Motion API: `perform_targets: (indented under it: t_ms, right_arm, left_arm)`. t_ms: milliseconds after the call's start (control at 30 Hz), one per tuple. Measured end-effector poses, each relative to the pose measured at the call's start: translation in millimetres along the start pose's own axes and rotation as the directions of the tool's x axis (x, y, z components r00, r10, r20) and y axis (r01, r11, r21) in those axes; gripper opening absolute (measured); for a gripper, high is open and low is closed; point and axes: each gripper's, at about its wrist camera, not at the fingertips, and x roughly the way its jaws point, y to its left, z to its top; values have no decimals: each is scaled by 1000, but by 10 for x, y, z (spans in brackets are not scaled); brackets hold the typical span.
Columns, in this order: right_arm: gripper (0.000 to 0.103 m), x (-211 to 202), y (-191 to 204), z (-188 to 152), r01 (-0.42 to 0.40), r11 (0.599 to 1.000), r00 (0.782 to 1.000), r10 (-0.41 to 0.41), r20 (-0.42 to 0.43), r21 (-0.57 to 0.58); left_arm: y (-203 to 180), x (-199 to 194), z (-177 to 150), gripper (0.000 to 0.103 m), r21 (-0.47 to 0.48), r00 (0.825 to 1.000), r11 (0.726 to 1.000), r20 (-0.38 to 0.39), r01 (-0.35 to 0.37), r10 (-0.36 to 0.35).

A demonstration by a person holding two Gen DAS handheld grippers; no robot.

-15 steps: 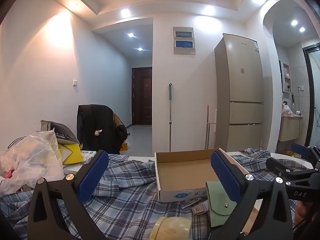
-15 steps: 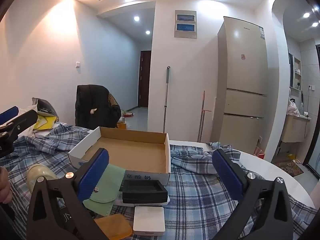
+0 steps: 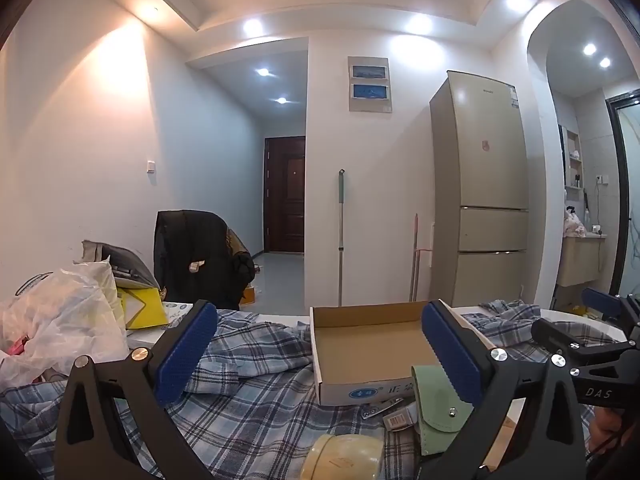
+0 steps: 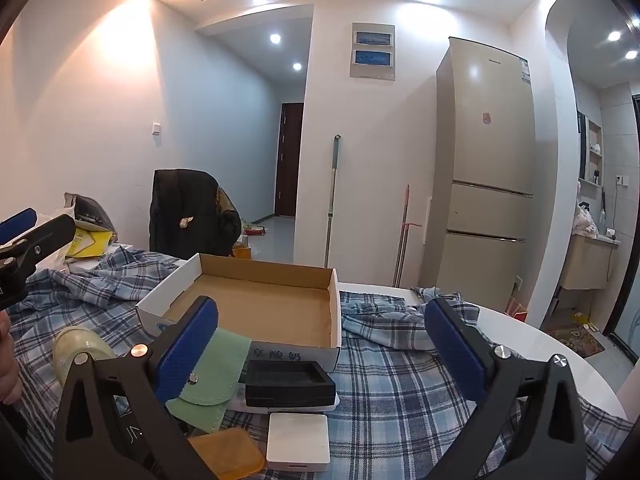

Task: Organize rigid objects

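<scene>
My right gripper (image 4: 320, 344) has its blue-padded jaws spread wide with nothing held. Between them, on a plaid cloth (image 4: 400, 392), an open cardboard box (image 4: 260, 304) sits empty. Just in front lie a green pouch (image 4: 212, 376), a black tray (image 4: 290, 384), a white square box (image 4: 298, 440) and an orange block (image 4: 228, 456).

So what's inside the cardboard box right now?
Nothing visible: in the right wrist view the cardboard box shows bare brown floor. Only a strip behind its near wall is hidden. The green pouch and black case lie outside, in front of it.
</scene>
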Motion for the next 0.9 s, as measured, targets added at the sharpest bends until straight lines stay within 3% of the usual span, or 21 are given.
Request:
perform_targets:
  t_ms: [567,900]
  right_arm:
    - [103,16,-3,-4,2,1000,1000,-2,-3,0]
    - [103,13,-4,-15,2,1000,1000,-2,-4,3]
  left_arm:
    - [-6,-89,13,103,13,999,1000,42,0,-1]
    - [-78,-41,6,103,32,999,999,11,-33,33]
